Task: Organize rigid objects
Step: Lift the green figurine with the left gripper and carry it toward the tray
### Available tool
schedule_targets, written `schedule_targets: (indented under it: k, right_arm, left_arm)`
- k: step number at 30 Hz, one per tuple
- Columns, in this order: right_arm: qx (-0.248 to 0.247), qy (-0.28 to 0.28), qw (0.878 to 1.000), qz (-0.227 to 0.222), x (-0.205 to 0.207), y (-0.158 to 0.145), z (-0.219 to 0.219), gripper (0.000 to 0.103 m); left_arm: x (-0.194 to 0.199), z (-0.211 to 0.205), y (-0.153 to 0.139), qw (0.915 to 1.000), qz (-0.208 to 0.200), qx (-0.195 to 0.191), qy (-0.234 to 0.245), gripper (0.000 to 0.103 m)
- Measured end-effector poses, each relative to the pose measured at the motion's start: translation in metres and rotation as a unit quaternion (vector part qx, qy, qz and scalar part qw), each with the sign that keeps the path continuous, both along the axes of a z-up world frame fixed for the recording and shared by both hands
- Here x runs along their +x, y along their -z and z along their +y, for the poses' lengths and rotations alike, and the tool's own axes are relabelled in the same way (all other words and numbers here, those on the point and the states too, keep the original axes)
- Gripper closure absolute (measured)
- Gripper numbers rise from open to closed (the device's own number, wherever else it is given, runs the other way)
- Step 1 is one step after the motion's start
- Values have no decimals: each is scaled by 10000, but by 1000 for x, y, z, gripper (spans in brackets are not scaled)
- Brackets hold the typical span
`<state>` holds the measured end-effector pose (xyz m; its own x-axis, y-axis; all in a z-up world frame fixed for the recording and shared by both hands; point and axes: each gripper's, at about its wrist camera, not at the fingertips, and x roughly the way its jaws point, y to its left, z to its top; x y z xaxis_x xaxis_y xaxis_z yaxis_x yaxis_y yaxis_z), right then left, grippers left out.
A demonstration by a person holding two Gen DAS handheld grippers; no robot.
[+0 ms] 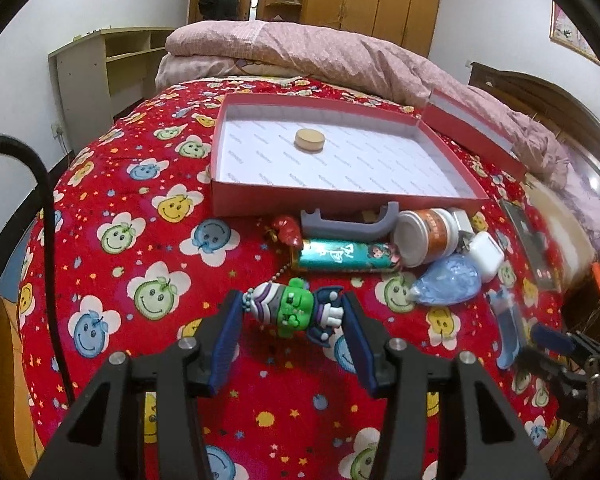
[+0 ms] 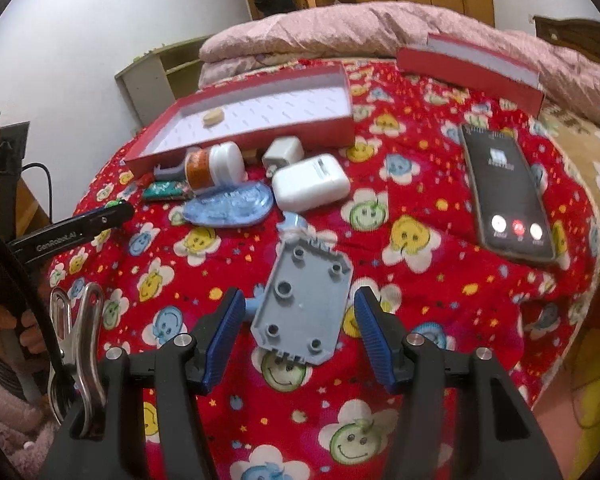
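A green and purple figurine keychain point(image 1: 296, 312) lies on the red bedspread between the open fingers of my left gripper point(image 1: 290, 300). A grey-blue flat plastic plate point(image 2: 304, 304) lies between the open fingers of my right gripper point(image 2: 300, 300). An open red box point(image 1: 432, 136) point(image 2: 340, 92) with a white lining holds one wooden disc point(image 1: 309, 140) point(image 2: 213, 117). In front of the box lie a grey handle point(image 1: 348, 224), a teal pack point(image 1: 348, 260), a white and orange jar point(image 1: 428, 236) point(image 2: 216, 164), a blue plastic bag point(image 1: 448, 284) point(image 2: 228, 204) and a white case point(image 1: 486, 256) point(image 2: 310, 182).
The red box lid point(image 1: 472, 132) point(image 2: 468, 68) leans on a pink quilt point(image 1: 320, 52) at the back. A black phone point(image 2: 504, 192) lies to the right. A white charger cube point(image 2: 282, 152) sits by the box. A red charm point(image 1: 286, 232) lies left of the teal pack.
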<state>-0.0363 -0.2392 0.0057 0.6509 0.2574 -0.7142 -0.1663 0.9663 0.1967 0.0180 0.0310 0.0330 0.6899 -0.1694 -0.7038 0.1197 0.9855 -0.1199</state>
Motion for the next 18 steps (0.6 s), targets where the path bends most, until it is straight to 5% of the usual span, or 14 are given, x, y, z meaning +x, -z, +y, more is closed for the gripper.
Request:
schedule_targets:
  k: [13, 18]
  right_arm:
    - [498, -179, 9985, 134, 8, 7, 2, 54]
    - [687, -289, 9972, 107, 7, 5, 2, 73]
  left_arm:
    - [-6, 3, -4, 10000, -80, -30, -7, 51]
    - [-8, 3, -7, 9999, -115, -42, -3, 51]
